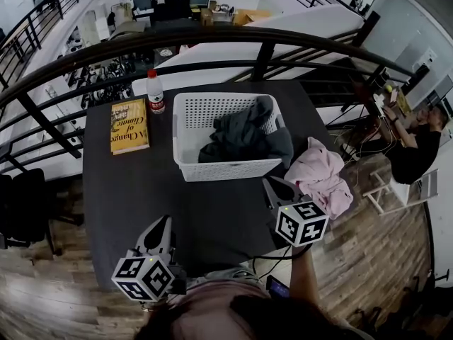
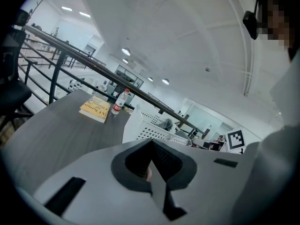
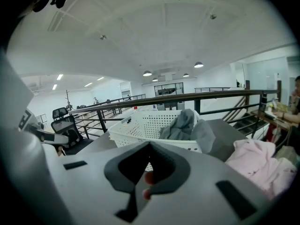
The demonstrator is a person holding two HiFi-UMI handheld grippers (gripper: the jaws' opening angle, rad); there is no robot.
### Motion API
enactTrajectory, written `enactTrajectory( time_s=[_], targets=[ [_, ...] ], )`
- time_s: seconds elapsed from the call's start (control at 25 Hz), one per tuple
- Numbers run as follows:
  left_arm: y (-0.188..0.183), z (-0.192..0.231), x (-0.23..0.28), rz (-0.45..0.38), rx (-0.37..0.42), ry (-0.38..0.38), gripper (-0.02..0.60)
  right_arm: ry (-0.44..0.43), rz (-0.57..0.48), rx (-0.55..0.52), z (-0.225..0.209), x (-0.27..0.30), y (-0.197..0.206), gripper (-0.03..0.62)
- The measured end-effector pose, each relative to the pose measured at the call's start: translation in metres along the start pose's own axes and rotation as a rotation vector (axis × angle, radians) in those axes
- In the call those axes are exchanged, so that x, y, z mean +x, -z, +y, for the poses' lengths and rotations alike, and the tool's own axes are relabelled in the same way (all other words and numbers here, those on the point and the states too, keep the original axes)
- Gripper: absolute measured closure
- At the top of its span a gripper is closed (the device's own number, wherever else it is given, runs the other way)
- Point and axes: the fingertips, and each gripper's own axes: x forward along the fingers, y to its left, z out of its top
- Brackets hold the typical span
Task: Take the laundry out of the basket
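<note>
Both pairs of jaws are pressed together with nothing between them. The right gripper (image 1: 272, 187) hovers just short of the basket (image 1: 185, 142), and the left gripper (image 1: 163, 225) hangs further back over the bare table (image 1: 113, 197). The dark grey clothes (image 1: 244, 137) lie heaped in the basket at 12 o'clock from the right jaws, slumping over the rim on its 3 o'clock side. I'd judge them light, limp and easy to bunch. The raised fold near that rim looks the best place to pinch. A pink garment (image 1: 322, 176) already lies on the table at 2 o'clock.
</note>
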Motion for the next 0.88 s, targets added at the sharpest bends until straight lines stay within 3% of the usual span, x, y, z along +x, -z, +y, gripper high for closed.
enactTrajectory(
  time_s=[0.56,0.88],
  targets=[
    [-0.006,0.024,-0.008,0.066,-0.001,0.048,0.584,0.056,0.019,0.006,0.019,0.004,-0.007,0.577],
    [-0.01,0.033,0.003,0.092,-0.005,0.064,0.584,0.034,-0.031,-0.047,0.016,0.006,-0.046,0.576]
  ],
)
